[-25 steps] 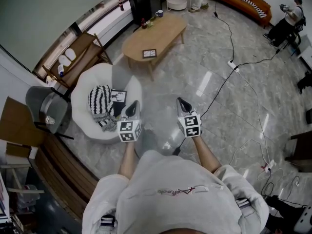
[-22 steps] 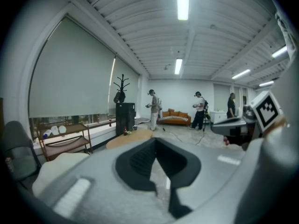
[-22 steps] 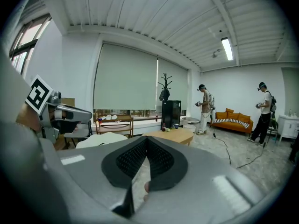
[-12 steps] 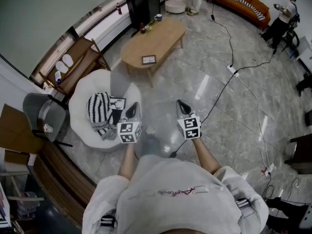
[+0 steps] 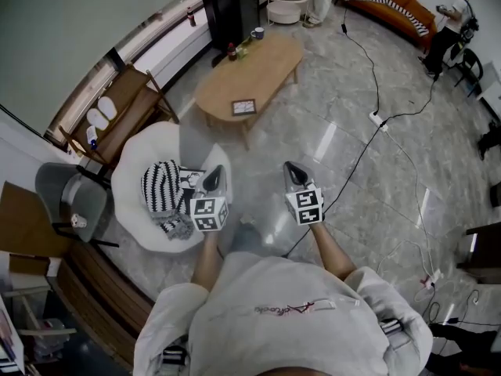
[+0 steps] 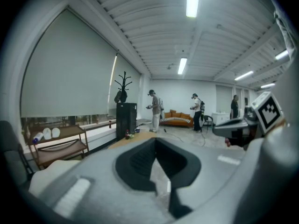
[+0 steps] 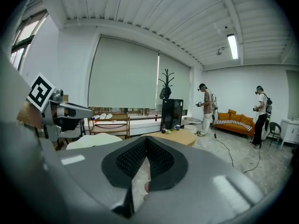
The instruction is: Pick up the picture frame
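The picture frame [image 5: 243, 106] lies flat on the oval wooden coffee table [image 5: 270, 57], well ahead of both grippers. My left gripper [image 5: 214, 171] is held over the right edge of a white armchair, jaws shut and empty. My right gripper [image 5: 293, 169] hovers over the marble floor at the same height in the head view, also shut on nothing. In the left gripper view the left gripper's pads [image 6: 140, 164] meet, with the table [image 6: 133, 139] beyond. The right gripper view shows its pads [image 7: 161, 164] closed and the table [image 7: 180, 136] ahead. The frame cannot be made out in either gripper view.
A white armchair [image 5: 133, 202] with a striped cushion [image 5: 160, 180] stands at my left. A black cabinet [image 5: 231, 2] and a wooden rack [image 5: 125, 100] line the window wall. A black cable [image 5: 368, 131] crosses the floor. An orange sofa [image 5: 399, 6] and people [image 5: 450, 22] are at the back.
The armchair has slid lower in the head view as I and both grippers moved forward across the floor. Both grippers stay shut, side by side.
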Motion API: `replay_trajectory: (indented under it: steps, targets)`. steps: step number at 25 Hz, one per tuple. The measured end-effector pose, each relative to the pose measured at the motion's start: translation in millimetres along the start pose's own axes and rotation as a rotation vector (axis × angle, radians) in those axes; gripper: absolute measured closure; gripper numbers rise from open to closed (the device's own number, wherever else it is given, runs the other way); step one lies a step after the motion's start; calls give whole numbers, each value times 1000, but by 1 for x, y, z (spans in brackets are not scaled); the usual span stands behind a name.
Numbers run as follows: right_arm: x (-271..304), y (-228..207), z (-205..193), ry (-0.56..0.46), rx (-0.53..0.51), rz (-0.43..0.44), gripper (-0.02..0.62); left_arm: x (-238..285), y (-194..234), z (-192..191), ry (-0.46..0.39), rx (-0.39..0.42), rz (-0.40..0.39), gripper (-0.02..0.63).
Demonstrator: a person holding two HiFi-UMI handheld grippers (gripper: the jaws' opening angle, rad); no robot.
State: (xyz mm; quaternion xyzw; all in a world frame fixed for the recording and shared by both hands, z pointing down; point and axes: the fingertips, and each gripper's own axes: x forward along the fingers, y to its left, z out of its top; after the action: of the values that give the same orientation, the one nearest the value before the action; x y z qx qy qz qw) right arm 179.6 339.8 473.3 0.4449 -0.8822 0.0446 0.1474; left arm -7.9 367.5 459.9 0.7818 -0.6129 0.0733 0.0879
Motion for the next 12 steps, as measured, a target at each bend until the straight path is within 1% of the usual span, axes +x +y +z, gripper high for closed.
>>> replay_trajectory:
  steps: [7, 12]
  targets:
    - [77, -9, 29, 14, 10, 10, 589, 57, 56, 20, 14, -7, -5, 604]
    - [127, -16, 48, 23, -1, 22, 589, 94, 91, 34, 13, -12, 1, 604]
